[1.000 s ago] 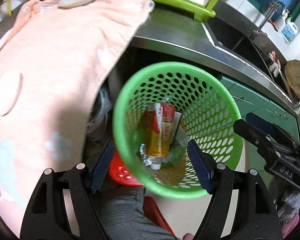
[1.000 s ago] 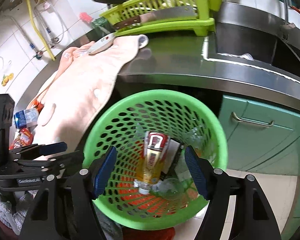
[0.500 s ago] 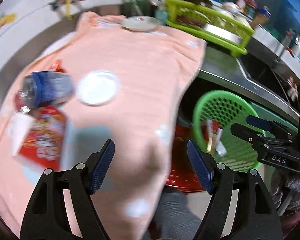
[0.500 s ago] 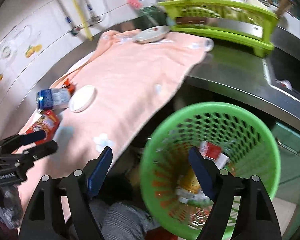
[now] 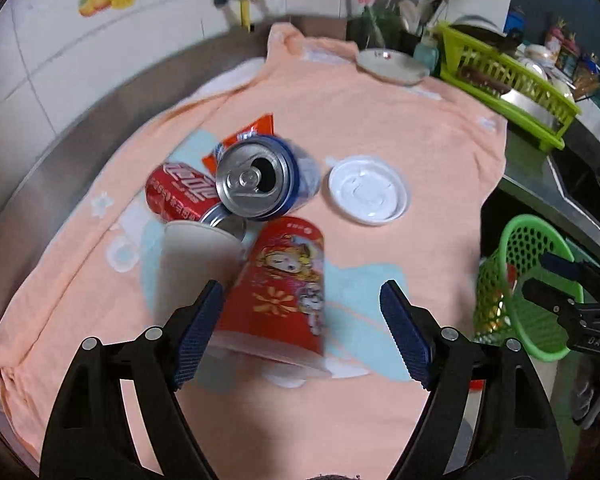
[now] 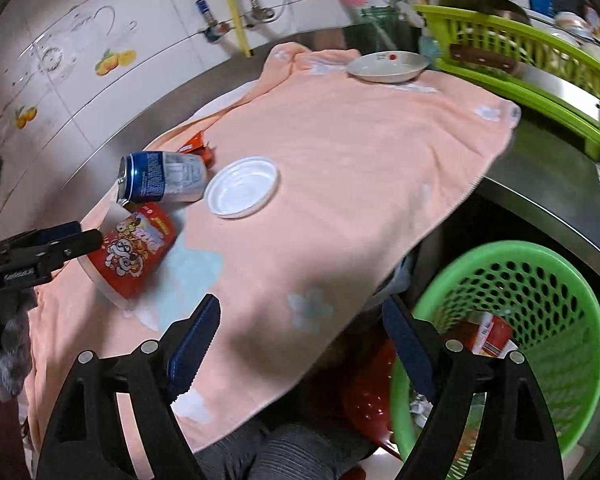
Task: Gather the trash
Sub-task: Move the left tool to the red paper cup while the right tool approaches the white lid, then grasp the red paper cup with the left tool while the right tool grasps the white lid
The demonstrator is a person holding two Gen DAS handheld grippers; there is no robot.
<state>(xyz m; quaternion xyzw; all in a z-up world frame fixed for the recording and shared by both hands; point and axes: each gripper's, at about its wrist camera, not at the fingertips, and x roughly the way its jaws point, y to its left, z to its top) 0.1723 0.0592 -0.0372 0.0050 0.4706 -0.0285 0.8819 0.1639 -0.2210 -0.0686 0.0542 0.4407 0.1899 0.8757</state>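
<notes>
Left gripper (image 5: pixel 300 316) hangs empty, jaws opening, over the red cup (image 5: pixel 278 292) at centre frame; right gripper (image 6: pixel 300 336), opening too, holds nothing, green bin (image 6: pixel 512 344) lower right.

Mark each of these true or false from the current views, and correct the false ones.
1. The blue can lies on its side on the peach towel. True.
2. The white lid is inside the green basket. False: it lies on the towel.
3. The left gripper grips the red cup. False: its jaws are opening, pads clear of it.
4. The basket holds trash. True.
5. The right gripper holds nothing. True.
</notes>
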